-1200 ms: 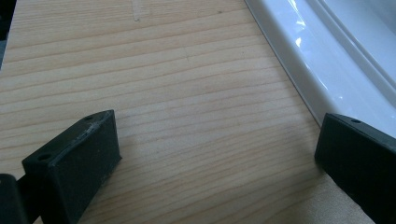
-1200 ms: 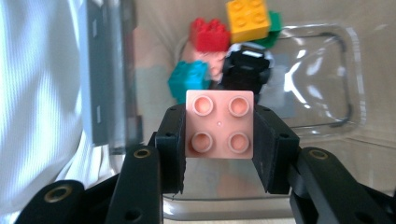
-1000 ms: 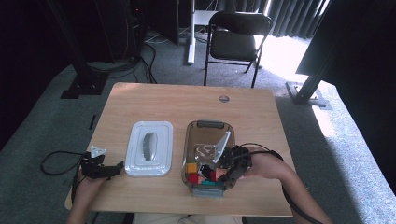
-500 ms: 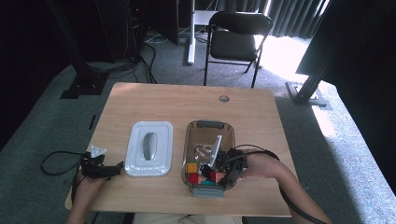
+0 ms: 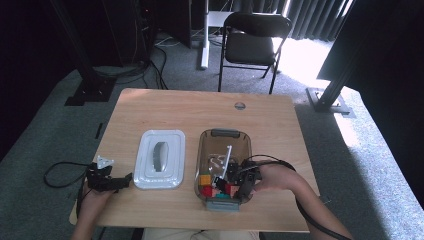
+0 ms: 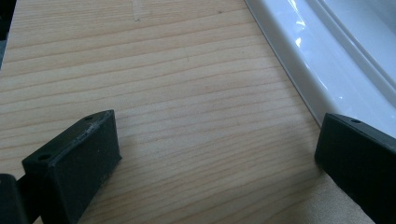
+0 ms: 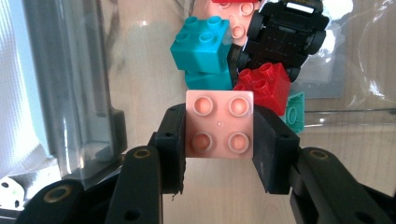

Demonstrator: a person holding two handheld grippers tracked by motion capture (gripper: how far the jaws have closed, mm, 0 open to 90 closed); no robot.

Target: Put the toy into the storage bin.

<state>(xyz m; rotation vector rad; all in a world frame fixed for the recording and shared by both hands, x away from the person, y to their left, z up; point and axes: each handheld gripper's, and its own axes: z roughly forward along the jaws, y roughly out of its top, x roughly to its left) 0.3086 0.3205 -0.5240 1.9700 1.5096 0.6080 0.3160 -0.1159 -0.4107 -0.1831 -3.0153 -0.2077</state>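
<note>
Pinching pink brick (image 7: 219,129), right gripper (image 7: 218,149) inside clear bin (image 5: 207,150); left gripper (image 6: 210,158) spread; writing seemingly illegible.

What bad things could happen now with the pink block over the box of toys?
The right tool pinches the pink four-stud plastic block only by its two sides, so it might slip and tumble.

The clear plastic box wall stands close beside the tool, which could bump it and shove the box.

The block could land on the teal block or the black toy car and sit crooked on the pile.
</note>
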